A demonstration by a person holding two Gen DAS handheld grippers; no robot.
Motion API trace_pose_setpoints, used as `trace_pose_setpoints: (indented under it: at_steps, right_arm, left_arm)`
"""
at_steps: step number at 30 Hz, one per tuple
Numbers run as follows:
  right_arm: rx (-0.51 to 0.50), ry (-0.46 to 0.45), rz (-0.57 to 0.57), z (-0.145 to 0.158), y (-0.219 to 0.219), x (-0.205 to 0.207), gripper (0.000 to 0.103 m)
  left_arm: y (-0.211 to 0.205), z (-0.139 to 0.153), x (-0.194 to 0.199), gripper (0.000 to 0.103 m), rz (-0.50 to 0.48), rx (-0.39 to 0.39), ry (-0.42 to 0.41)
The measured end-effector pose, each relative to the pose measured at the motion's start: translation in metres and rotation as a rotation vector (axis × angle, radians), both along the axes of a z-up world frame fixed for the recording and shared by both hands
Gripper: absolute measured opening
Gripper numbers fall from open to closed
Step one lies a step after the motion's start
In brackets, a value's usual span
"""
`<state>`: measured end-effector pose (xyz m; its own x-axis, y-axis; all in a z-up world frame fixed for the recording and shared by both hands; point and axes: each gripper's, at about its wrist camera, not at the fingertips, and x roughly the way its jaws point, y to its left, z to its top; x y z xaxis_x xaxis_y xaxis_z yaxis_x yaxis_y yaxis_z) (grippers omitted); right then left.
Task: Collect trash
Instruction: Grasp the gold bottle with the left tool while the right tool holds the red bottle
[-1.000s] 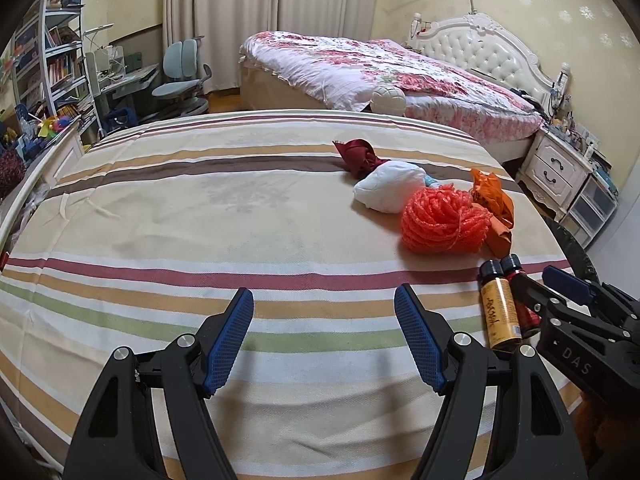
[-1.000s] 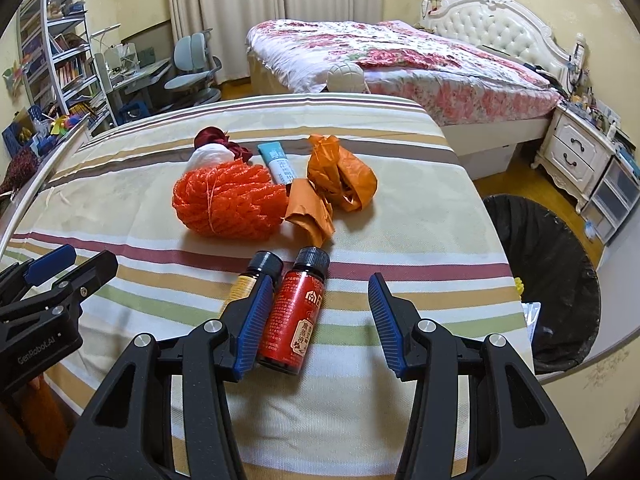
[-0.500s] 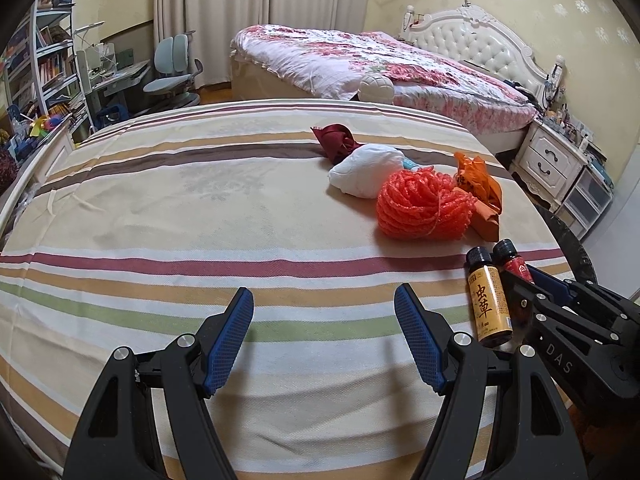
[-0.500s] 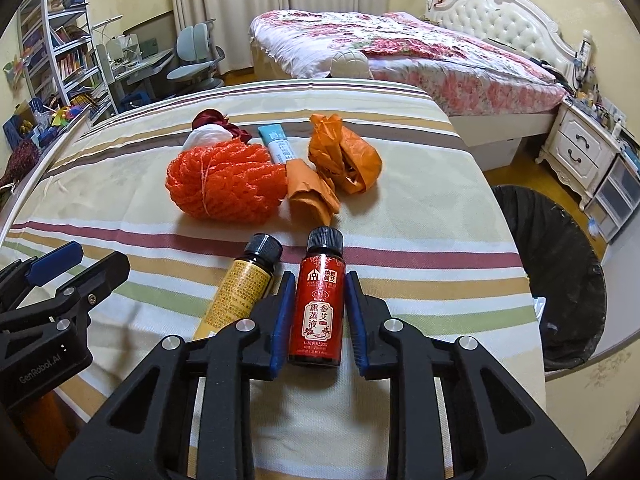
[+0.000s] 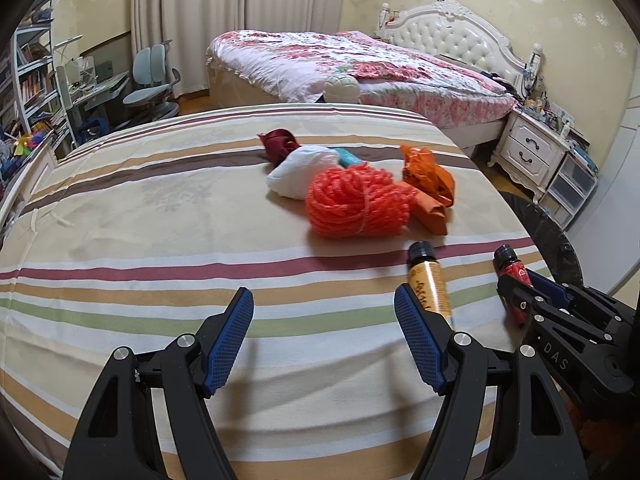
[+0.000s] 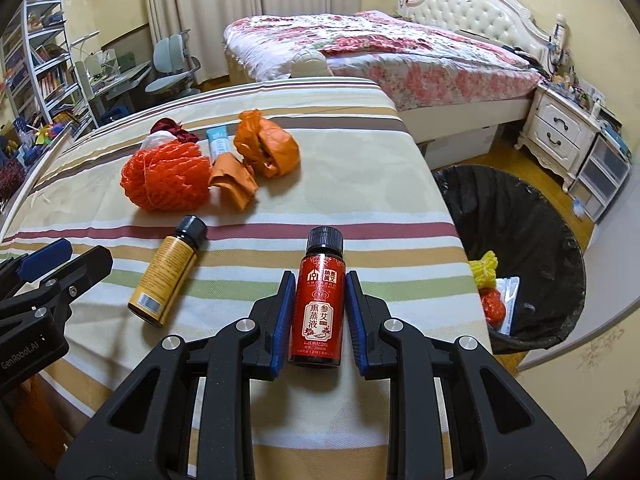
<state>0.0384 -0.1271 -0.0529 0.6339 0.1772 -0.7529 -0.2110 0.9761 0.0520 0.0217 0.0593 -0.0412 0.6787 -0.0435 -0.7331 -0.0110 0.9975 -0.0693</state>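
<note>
my right claw (image 6: 320, 312) is clamped on the red bottle (image 6: 322, 300), cap pointing away, over the striped cloth (image 6: 360, 184). left claw (image 5: 324, 336) hangs open and empty, yellow bottle (image 5: 430, 288) just beside its right finger.

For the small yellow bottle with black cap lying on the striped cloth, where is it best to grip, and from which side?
Probably grip the small yellow bottle across its labelled mid-body, coming from above with the open left gripper. It lies flat, cap pointing away, with both long sides free. The black cap is narrower, so likely less secure.
</note>
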Motion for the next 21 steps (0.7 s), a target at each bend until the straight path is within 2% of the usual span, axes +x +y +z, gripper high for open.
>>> trace_pose_setpoints:
  at_steps: [12,18,21]
  right_arm:
    - [0.035,-0.007,-0.012,-0.003,-0.017,-0.004,0.025]
    - [0.042,-0.008,-0.013,-0.003,-0.017,-0.004,0.025]
    - [0.044,-0.003,-0.014,-0.004,-0.017,-0.003,0.025]
  left_arm:
    - [-0.032,-0.004,0.012,0.071,-0.046,0.040,0.009]
    - [-0.042,-0.013,0.019,0.071,-0.055,0.052,0.042]
    - [-0.043,-0.014,0.019,0.065,-0.068,0.053,0.047]
